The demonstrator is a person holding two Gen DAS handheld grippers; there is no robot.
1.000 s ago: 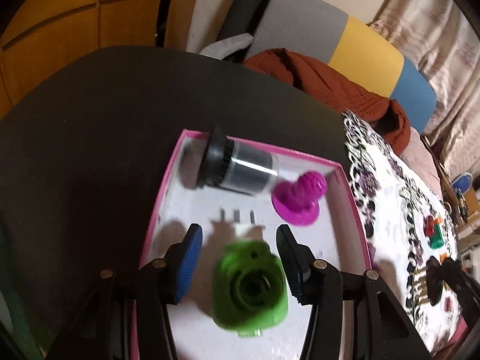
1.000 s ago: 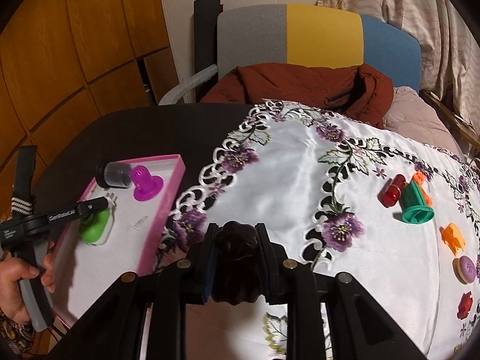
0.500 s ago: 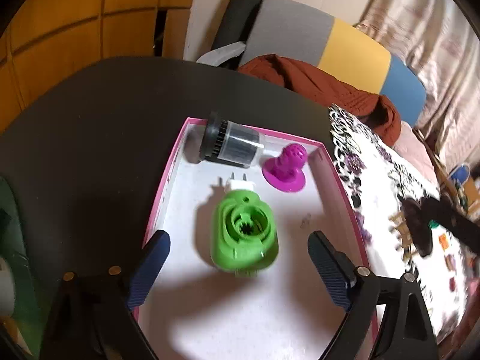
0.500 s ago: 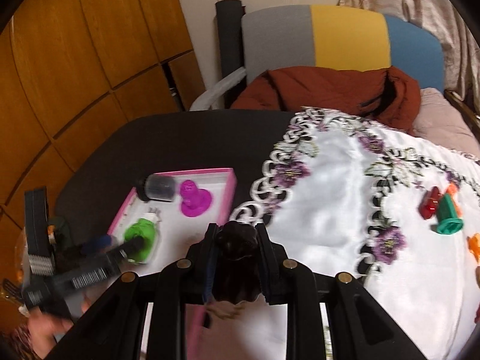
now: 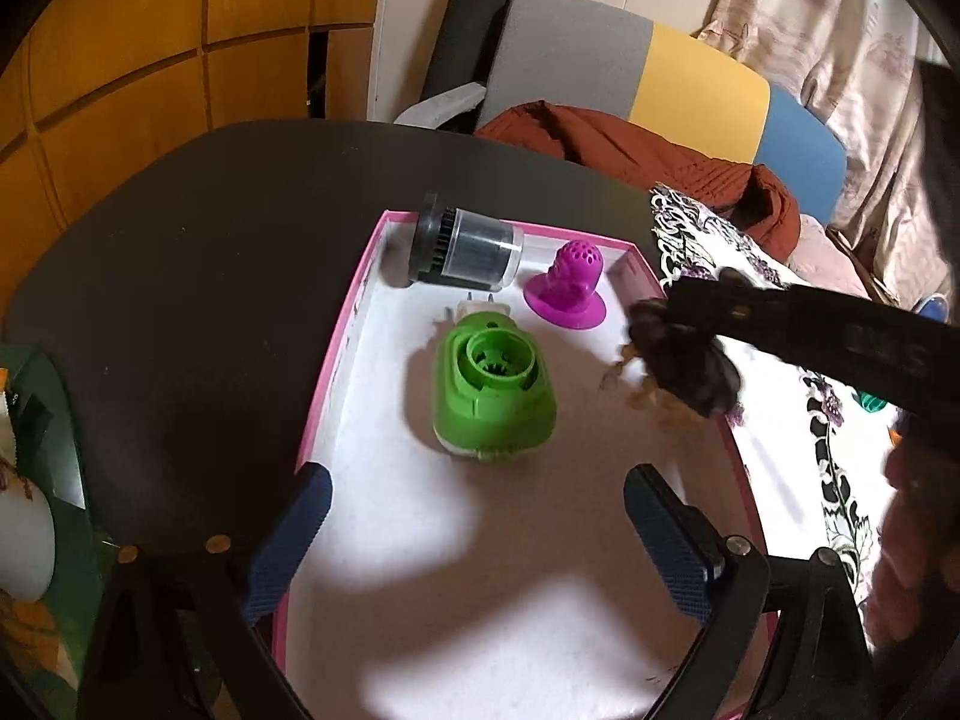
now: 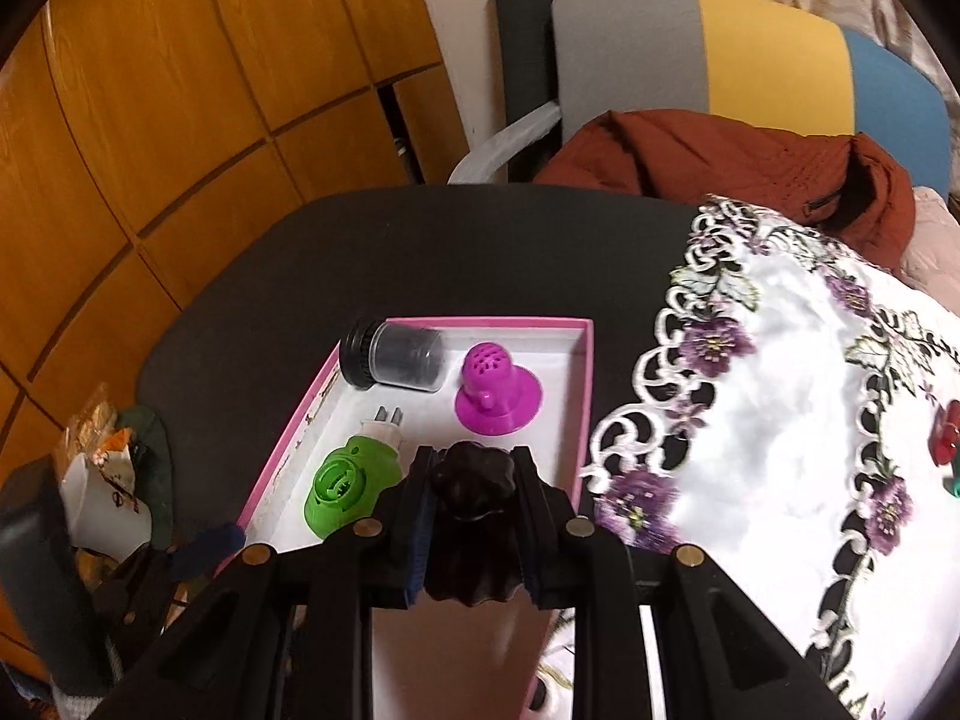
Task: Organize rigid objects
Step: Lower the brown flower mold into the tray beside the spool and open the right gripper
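Carrying a dark brown ridged object over the pink-rimmed tray, the right gripper clamps it between both pads.

Left gripper tilts down over the tray's bare near end, jaws spreading wide with nothing between them; green plug-in device, magenta perforated stopper and black-capped clear jar crowd the far end; white floor lies free along the right rim.
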